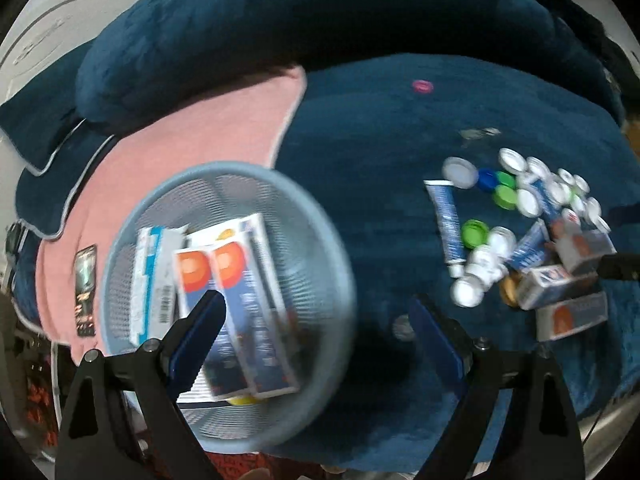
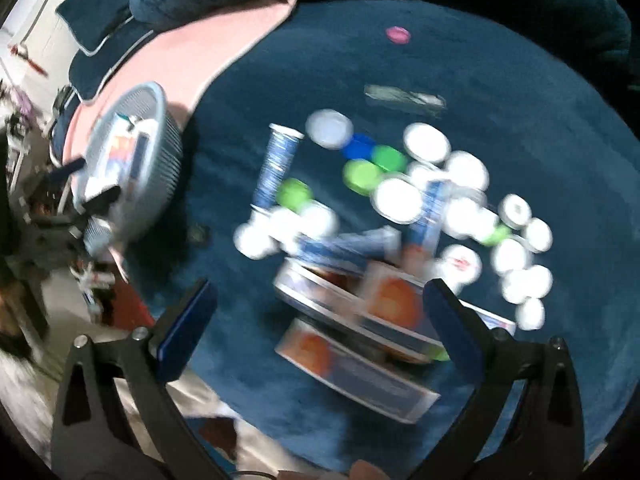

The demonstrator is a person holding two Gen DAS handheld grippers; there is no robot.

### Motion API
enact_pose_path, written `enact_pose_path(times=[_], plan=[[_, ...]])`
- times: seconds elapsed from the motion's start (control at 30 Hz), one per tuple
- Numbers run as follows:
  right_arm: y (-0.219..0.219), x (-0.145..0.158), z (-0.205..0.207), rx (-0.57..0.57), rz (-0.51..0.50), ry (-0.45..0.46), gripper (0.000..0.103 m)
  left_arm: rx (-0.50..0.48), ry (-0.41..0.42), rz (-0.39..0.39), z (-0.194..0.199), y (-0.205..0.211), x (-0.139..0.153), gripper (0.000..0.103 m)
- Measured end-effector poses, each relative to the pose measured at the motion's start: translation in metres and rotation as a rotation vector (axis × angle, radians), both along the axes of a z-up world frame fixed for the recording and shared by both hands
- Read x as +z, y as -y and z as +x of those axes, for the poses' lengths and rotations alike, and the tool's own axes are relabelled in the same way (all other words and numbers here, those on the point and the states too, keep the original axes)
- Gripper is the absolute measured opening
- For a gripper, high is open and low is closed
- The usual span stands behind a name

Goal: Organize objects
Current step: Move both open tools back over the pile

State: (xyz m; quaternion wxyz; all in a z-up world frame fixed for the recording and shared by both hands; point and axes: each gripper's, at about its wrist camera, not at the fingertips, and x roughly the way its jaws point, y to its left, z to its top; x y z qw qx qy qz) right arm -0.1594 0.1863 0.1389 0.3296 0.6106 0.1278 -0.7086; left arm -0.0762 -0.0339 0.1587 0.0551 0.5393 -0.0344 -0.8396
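The right gripper (image 2: 320, 320) hangs with fingers spread wide and empty over the nearest cartons (image 2: 360, 312), whose long axes run slantwise across the gap between its fingers, so this hand is the nearer one. The left gripper (image 1: 316, 332), equally wide and empty, straddles the rim of the mesh basket (image 1: 320, 208) at the blue bed's (image 1: 380, 128) near edge. Beyond the cartons lie tubes (image 2: 274, 168) and bottle caps (image 2: 426, 142); blur leaves all print unreadable.

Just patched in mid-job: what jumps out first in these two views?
A mesh basket on the pink towel, already holding toothpaste boxes. To its right on the blue blanket lies a heap of bottle caps, tubes and more boxes. Both grippers' fingers are open and empty.
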Motion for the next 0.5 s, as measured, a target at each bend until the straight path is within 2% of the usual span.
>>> enact_pose_path(times=[0.1, 0.2, 0.27, 0.37, 0.5], plan=[[-0.042, -0.019, -0.006, -0.001, 0.017, -0.003, 0.103, -0.042, 0.011, 0.016, -0.002, -0.017, -0.001, 0.094], [-0.063, -0.041, -0.013, -0.012, 0.063, 0.001, 0.103, -0.076, 0.034, 0.040, -0.006, -0.032, -0.004, 0.094], [-0.066, -0.053, -0.013, 0.003, 0.075, 0.017, 0.103, -0.102, 0.038, 0.038, -0.008, -0.045, -0.005, 0.094], [-0.064, -0.062, -0.011, 0.049, 0.119, -0.034, 0.103, -0.131, 0.040, 0.020, -0.011, -0.059, -0.007, 0.094], [-0.064, -0.058, -0.019, 0.036, 0.051, -0.049, 0.103, -0.150, 0.057, 0.020, -0.012, -0.075, -0.014, 0.094]])
